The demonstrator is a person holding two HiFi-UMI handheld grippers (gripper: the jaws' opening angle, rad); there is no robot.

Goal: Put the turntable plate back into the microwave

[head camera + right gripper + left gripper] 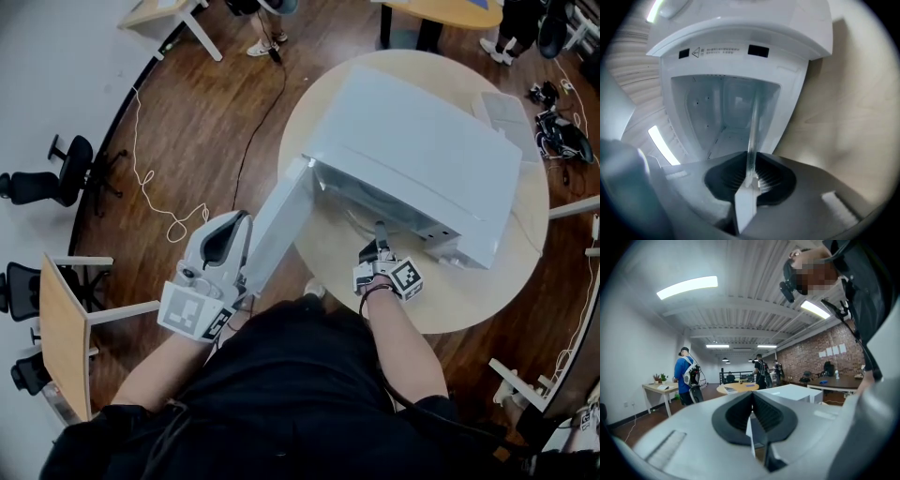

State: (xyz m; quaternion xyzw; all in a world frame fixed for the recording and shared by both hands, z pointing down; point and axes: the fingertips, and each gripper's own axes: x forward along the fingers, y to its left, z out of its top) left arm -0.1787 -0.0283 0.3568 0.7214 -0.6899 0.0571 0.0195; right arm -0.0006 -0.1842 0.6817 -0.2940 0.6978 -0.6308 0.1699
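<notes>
A white microwave [412, 150] stands on a round wooden table [328, 258], its door [277, 225] swung open to the left. The empty cavity [722, 117] faces my right gripper [751, 180]. That gripper is shut on the rim of the clear glass turntable plate [753, 126], which is held edge-on just in front of the opening. In the head view the right gripper [380, 248] sits at the microwave's front. My left gripper [225, 239] is beside the outer face of the open door. Its jaws [752, 420] are closed with nothing between them.
Office chairs [56, 173] and a small desk [66, 337] stand on the wooden floor at the left. A white cable [159, 202] trails across the floor. Gear and cables [558, 131] lie past the table's right side. People [686, 376] stand in the room beyond.
</notes>
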